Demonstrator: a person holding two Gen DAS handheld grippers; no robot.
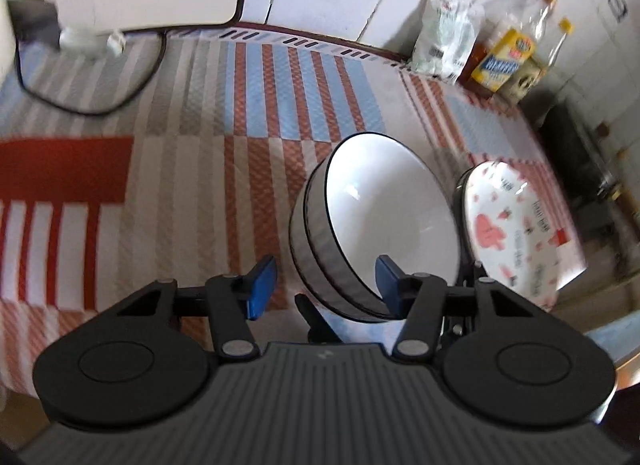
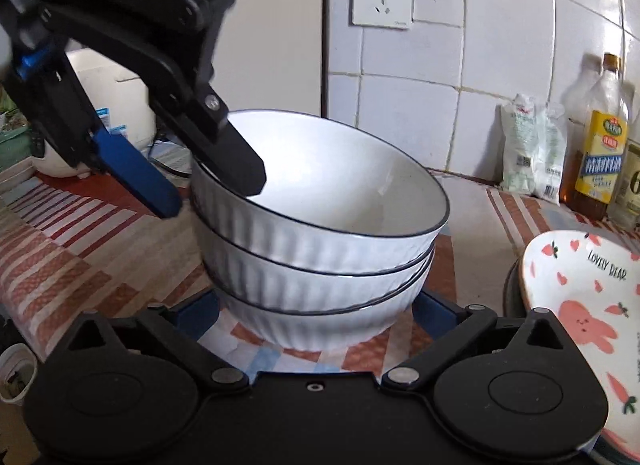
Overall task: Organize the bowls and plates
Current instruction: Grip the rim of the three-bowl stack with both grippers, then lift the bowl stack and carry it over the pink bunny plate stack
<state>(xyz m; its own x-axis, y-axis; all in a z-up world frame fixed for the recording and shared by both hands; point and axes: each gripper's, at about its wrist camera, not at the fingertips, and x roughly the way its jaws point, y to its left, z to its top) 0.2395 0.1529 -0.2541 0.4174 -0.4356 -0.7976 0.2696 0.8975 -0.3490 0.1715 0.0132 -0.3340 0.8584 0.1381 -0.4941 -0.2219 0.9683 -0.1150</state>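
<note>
Three nested white bowls (image 2: 320, 233) are sitting mid-tabletop (image 1: 180, 125), the top one tilting. At their 3 o'clock a bunny plate (image 2: 580, 305) is lying just beside them. The left hand-held gripper (image 2: 208, 185) is straddling the top bowl's rim at 9 o'clock, one finger inside, one outside, not visibly pinching. The right hand-held gripper (image 2: 320, 317) is standing fully spread around the bottom bowl. Glazed ceramic is likely handling heavy, slippery and breakable; gripping the rim wall seems safest.

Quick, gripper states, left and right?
Left gripper: open, fingers straddling the top bowl rim, not clamped yet.
Right gripper: open wide, fingers either side of the bottom bowl.
</note>
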